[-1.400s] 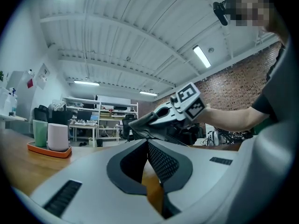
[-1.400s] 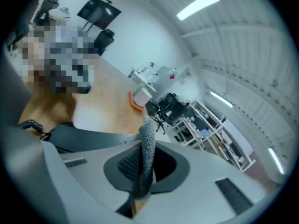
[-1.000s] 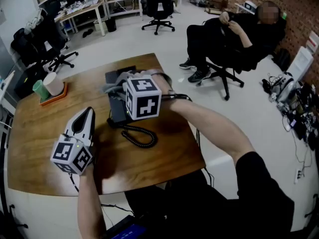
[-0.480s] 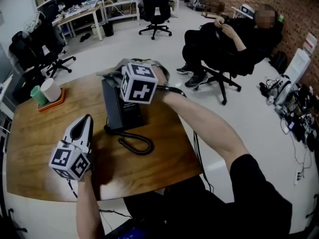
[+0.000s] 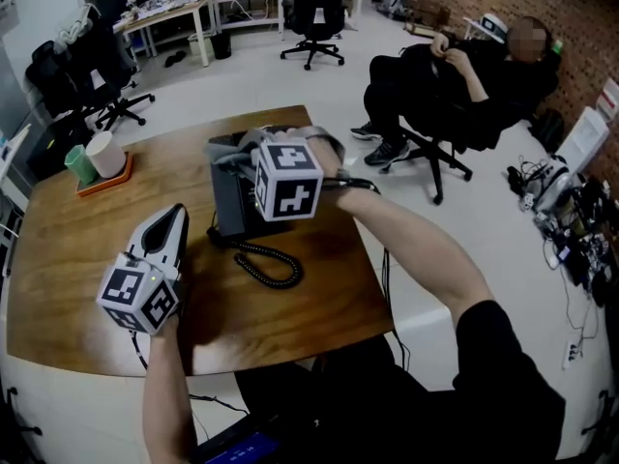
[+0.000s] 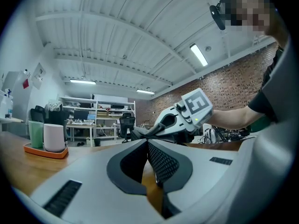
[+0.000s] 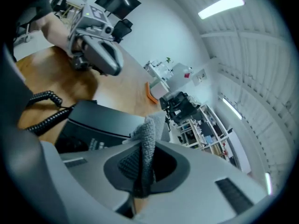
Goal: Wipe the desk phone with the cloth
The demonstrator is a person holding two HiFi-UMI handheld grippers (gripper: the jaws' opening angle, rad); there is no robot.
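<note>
Pinching a grey knitted cloth [image 7: 149, 134] tight in the right gripper [image 7: 140, 169] and pressing it onto the far end of the black desk phone [image 5: 232, 209], mid-way across the wooden tabletop [image 5: 87, 259], seemingly mid-wipe; parking the left gripper [image 6: 147, 146], closed on nothing, near left, clear of the stroke.

Colours, quick: the desk phone [image 5: 230, 201] is matte black, w/ a black coiled cord [image 5: 266, 264]. The cloth [image 7: 148, 129] is mid-grey, knit-looking weave. The tabletop [image 5: 77, 259] is warm brown wood grain. The left gripper [image 6: 146, 142] and right gripper [image 7: 142, 153] are both pale grey w/ black cross-hatched pads. Their cubes [image 5: 138, 300] are white w/ black square markers. Far corner has a green cup [image 5: 79, 165] + white cup [image 5: 106, 153] on an orange tray [image 5: 104, 180]. The floor [image 5: 513, 211] is light grey, the brick wall [image 5: 590, 27] reddish-brown.
</note>
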